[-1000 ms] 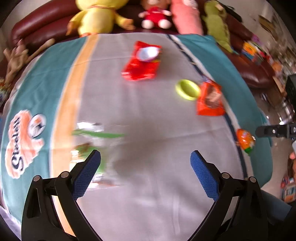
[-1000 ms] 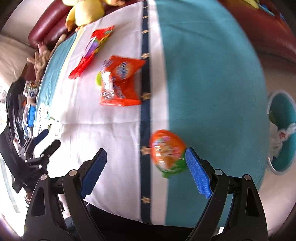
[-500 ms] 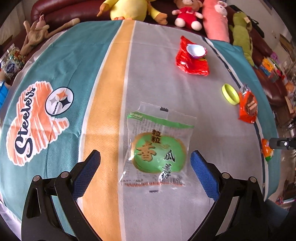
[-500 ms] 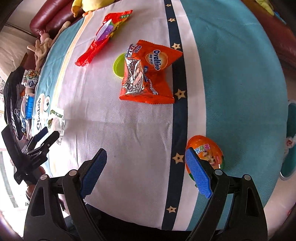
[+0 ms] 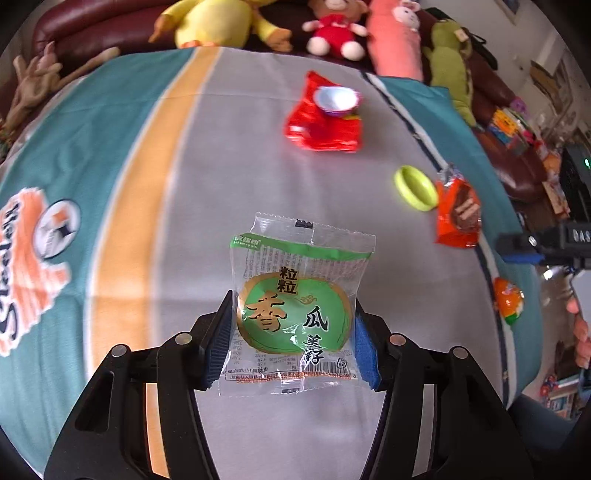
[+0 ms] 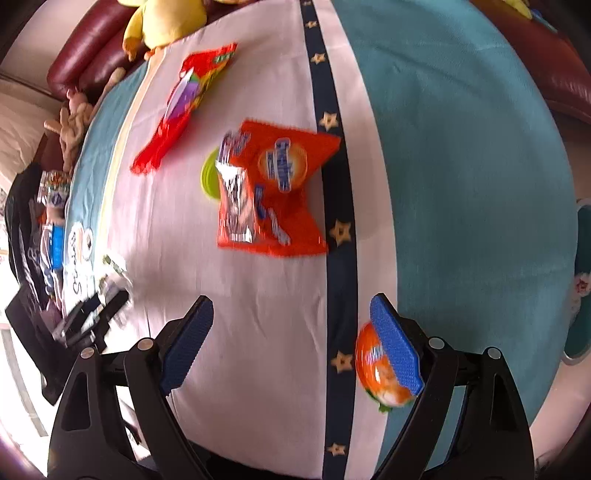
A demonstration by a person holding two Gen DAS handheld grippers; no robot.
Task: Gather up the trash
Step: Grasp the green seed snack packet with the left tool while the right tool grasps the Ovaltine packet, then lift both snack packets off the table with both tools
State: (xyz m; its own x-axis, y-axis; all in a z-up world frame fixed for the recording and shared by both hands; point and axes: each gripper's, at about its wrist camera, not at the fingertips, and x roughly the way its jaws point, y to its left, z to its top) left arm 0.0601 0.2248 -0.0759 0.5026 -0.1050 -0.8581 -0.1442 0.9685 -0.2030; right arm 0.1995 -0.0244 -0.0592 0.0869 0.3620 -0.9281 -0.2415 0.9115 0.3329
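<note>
My left gripper (image 5: 293, 339) is shut on a clear and green snack wrapper (image 5: 295, 299), its blue pads pressing both side edges just above the cloth. My right gripper (image 6: 291, 343) is open over the tablecloth; an orange egg-shaped capsule (image 6: 376, 373) lies partly behind its right pad. An orange Ovaltine packet (image 6: 273, 195) lies ahead of it, also in the left wrist view (image 5: 458, 216). A red snack bag (image 5: 325, 125) with a small white cup (image 5: 336, 98) on it lies farther back, with a lime green lid (image 5: 415, 187) to its right.
A striped teal, white and orange cloth (image 5: 147, 166) covers the table. Plush toys (image 5: 221, 26) sit on a dark red sofa behind it. A teal bin (image 6: 581, 280) with trash stands past the table's right edge. The left gripper with the wrapper (image 6: 114, 273) shows at far left.
My left gripper has closed onto the green wrapper, which lay between its open jaws half a second ago. My right gripper has shifted so the orange capsule sits behind its right pad.
</note>
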